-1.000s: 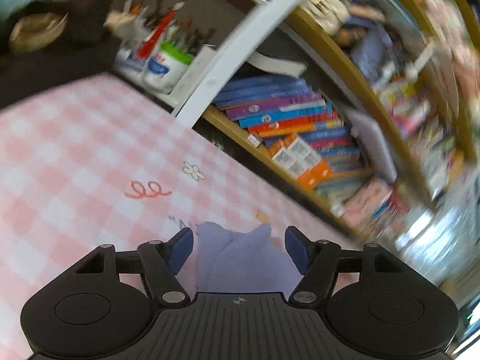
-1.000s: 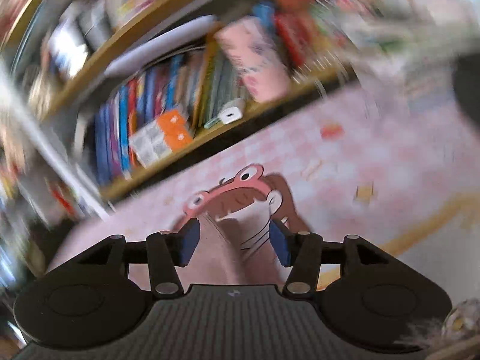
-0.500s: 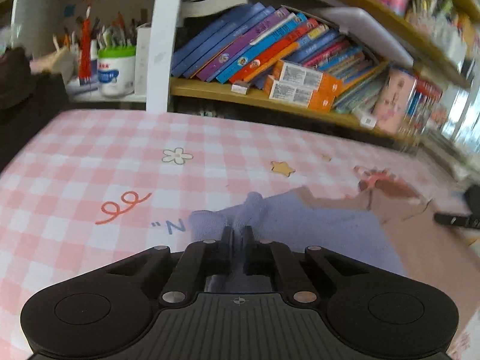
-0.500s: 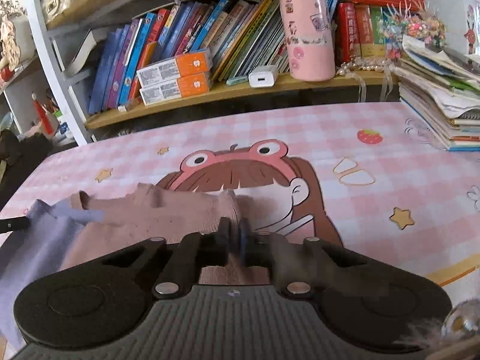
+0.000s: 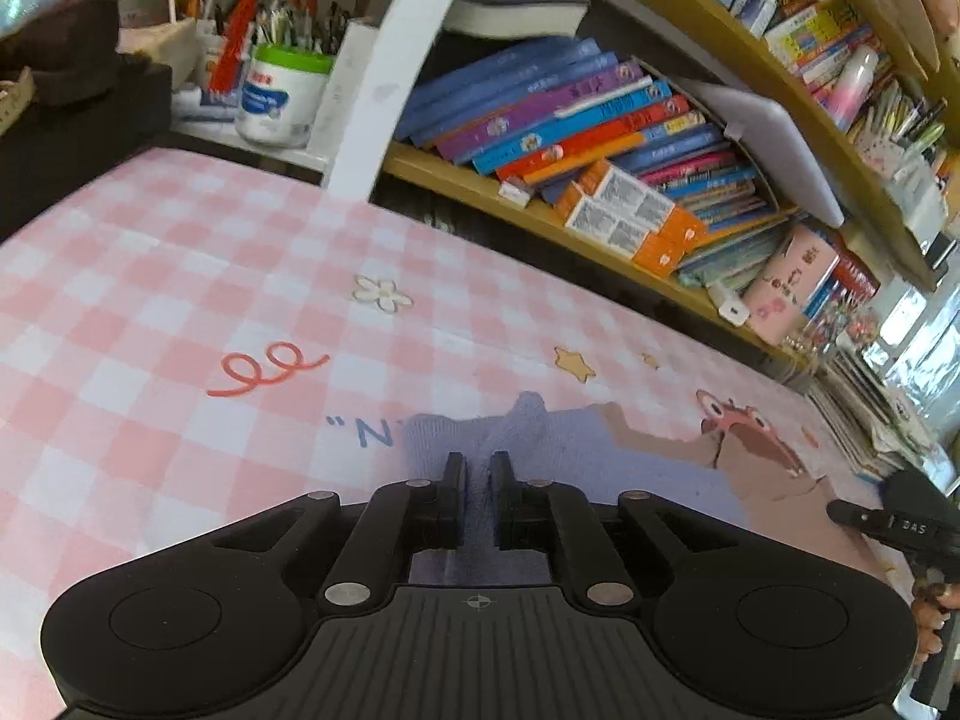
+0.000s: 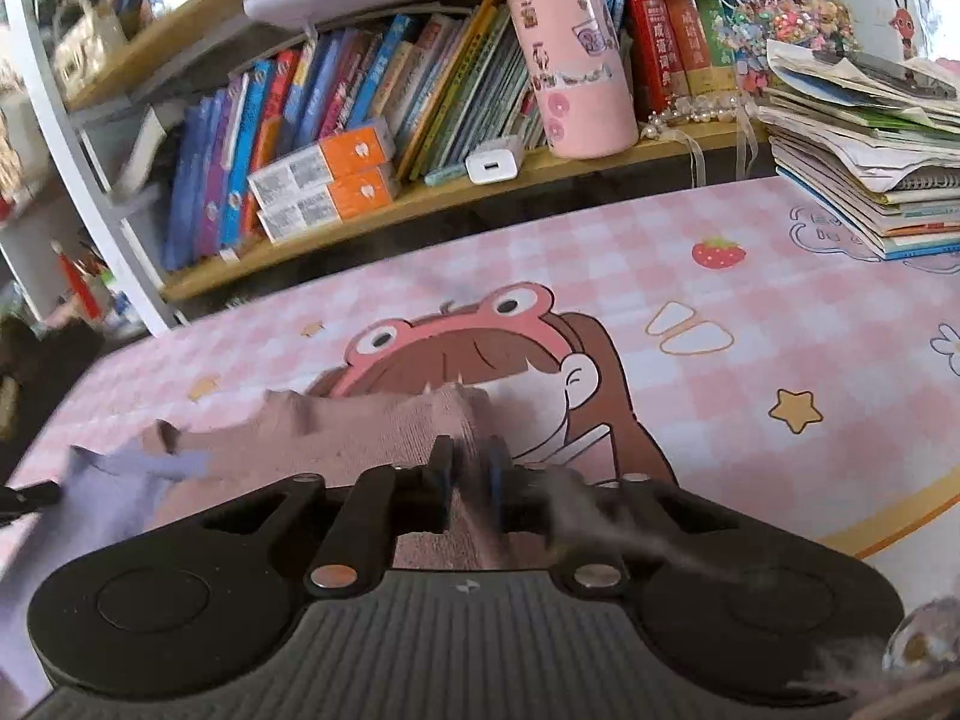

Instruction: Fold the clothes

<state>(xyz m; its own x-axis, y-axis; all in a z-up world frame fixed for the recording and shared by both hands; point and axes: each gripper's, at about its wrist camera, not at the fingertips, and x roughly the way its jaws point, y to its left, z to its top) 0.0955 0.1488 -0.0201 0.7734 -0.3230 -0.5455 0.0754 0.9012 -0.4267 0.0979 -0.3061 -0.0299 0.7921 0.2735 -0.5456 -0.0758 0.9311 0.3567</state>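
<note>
A knit garment, lavender on one side and dusty pink on the other, lies stretched across the pink checked tabletop. My left gripper is shut on the lavender corner. My right gripper is shut on the pink corner, over the printed frog-hat cartoon girl. The right gripper's tip shows at the right edge of the left wrist view. The left gripper's tip shows at the left edge of the right wrist view. The garment's near part is hidden under both gripper bodies.
A bookshelf with leaning books and orange boxes runs along the table's far edge. A pink cylinder and white charger stand on it. A stack of booklets sits on the table's right. A white pen tub stands far left.
Both grippers were open over the cloth a second ago and closed on its corners half a second ago. Since then they hold their grip, and both views have tilted and shifted slightly.
</note>
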